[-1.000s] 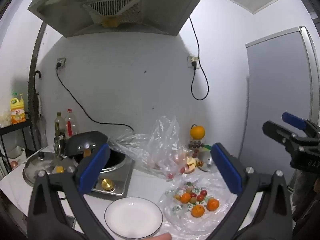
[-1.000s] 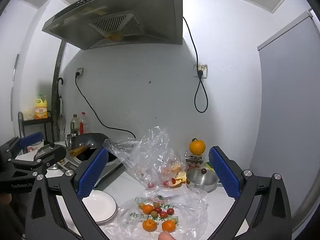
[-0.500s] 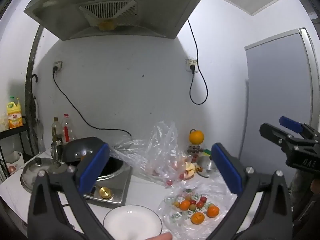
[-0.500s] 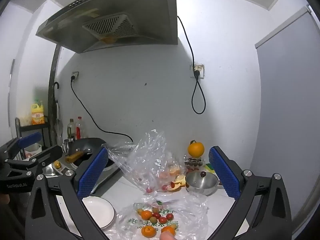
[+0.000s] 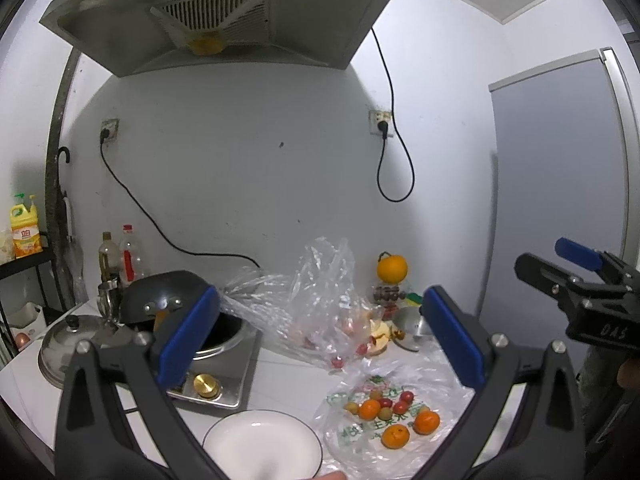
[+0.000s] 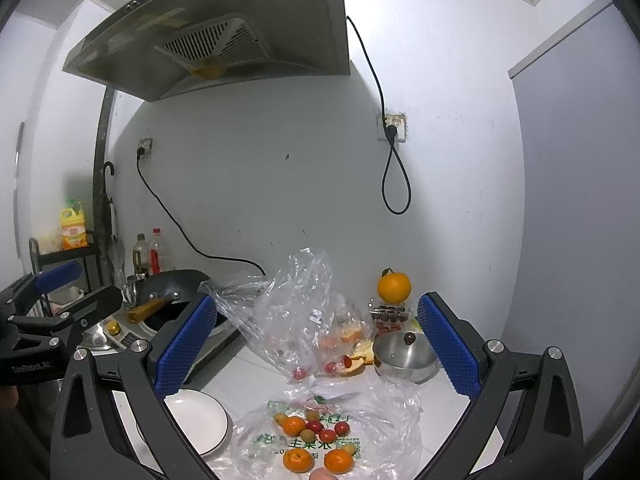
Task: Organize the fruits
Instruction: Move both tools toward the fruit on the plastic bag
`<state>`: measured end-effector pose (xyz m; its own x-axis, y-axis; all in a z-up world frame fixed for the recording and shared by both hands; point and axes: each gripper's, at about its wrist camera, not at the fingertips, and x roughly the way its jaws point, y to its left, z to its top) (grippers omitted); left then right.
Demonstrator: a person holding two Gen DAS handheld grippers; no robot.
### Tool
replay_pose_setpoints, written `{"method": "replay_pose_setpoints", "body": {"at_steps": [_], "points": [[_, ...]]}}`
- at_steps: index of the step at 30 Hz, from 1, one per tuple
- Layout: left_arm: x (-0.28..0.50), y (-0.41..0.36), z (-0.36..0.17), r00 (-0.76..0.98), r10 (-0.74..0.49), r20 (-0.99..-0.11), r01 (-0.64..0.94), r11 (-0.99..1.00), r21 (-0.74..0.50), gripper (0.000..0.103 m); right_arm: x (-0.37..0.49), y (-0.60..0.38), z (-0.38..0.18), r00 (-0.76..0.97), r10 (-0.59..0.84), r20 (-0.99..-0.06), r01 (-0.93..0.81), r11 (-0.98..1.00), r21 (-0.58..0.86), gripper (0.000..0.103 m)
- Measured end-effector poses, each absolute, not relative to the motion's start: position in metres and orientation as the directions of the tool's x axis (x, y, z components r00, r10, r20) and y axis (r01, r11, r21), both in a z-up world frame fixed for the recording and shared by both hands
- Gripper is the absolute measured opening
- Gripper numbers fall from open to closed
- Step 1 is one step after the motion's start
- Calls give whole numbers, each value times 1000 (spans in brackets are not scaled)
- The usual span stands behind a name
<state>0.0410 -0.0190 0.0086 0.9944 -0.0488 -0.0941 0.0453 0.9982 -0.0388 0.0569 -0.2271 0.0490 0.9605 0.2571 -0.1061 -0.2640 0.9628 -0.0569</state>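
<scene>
On white counter (image 6: 256, 364) under hood (image 5: 224, 20) | fruit-strewn bag (image 6: 332, 436), plate (image 5: 262, 446) | both grippers (image 5: 320, 340) (image 6: 316, 344) released, empty

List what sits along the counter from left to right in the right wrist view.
Yellow detergent bottle → black wok → white plate → loose fruit on the flat bag → steel bowl.

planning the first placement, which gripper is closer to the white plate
Left, by a small margin. The left gripper hangs open almost directly over the white plate; the right gripper hangs open off to the plate's right, above the fruit on the plastic bag.
</scene>
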Motion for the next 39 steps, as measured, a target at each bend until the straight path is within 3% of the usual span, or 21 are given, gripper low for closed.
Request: {"method": "replay_pose_setpoints", "body": {"at_steps": [39], "points": [[65,-23,15,987,-96,-129,90,995,-50,102,72,-232,47,956,261,-135,-270,961,-52,102]]}}
